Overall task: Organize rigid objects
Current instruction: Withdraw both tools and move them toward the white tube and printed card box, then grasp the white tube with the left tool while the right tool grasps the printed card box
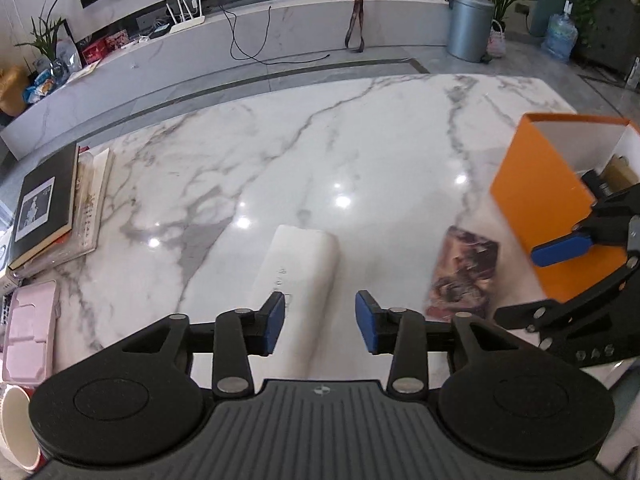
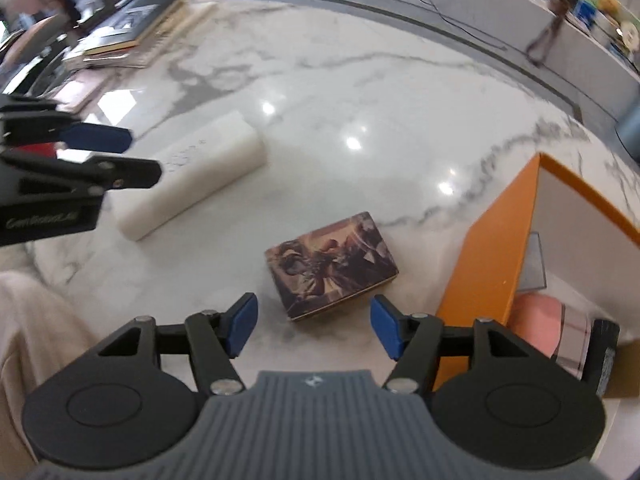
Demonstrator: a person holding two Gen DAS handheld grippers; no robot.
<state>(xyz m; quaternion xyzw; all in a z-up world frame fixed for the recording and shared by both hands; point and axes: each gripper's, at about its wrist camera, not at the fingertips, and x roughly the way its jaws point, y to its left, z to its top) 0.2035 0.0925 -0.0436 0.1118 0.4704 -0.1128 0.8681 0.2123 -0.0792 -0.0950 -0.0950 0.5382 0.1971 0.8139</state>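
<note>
Grippers, two of them, both hold their blue jaws wide apart over the marble table (image 1: pixel 360 128): the left gripper (image 1: pixel 320 322) above one white block (image 1: pixel 298 268), the right gripper (image 2: pixel 313 326) above one picture box (image 2: pixel 330 264). One orange box (image 2: pixel 486 256) stands beside it. Small writing on the white block is too blurry to read.

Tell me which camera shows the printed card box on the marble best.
Right wrist view. The printed card box lies sharp and whole just ahead of the open right gripper. The left wrist view shows it off to the right, blurred, beside the orange box.
</note>
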